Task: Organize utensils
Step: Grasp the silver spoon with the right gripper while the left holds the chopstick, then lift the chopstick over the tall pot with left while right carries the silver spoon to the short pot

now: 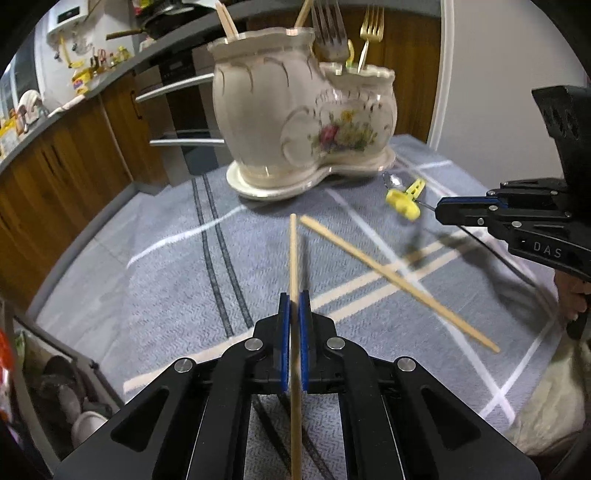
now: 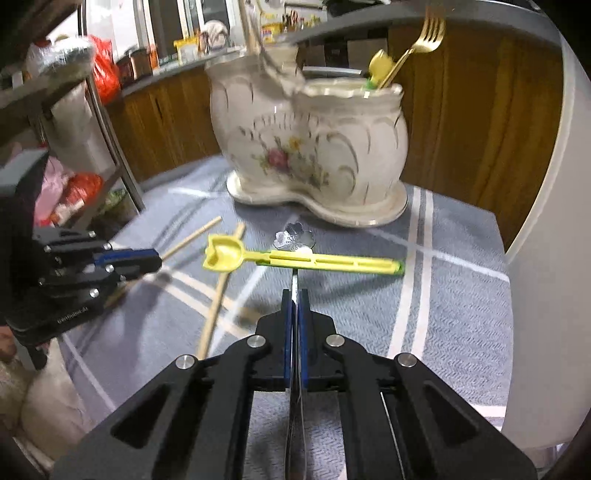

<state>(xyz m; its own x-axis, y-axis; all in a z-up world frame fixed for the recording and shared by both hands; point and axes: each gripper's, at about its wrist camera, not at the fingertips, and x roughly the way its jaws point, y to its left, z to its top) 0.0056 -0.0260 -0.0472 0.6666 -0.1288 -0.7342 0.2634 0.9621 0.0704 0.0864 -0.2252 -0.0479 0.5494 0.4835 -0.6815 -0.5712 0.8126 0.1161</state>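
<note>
My left gripper (image 1: pixel 294 299) is shut on a wooden chopstick (image 1: pixel 293 254) and holds it above the cloth, pointing at the ceramic utensil holder (image 1: pixel 295 118). A second chopstick (image 1: pixel 399 284) lies on the cloth to the right. My right gripper (image 2: pixel 294 295) is shut on the thin handle of a metal spoon (image 2: pixel 294 236) with a flower-shaped bowl. A yellow plastic spoon (image 2: pixel 295 258) lies across in front of it. The holder (image 2: pixel 314 147) has chopsticks in its tall part and forks (image 1: pixel 369 33) and a yellow utensil in its low part.
A grey-blue striped cloth (image 1: pixel 166 266) covers the table. Wooden kitchen cabinets (image 1: pixel 74 158) and a counter stand behind. A white column (image 2: pixel 546 258) is at the right. A metal rack (image 2: pixel 107 140) with bags stands at the left.
</note>
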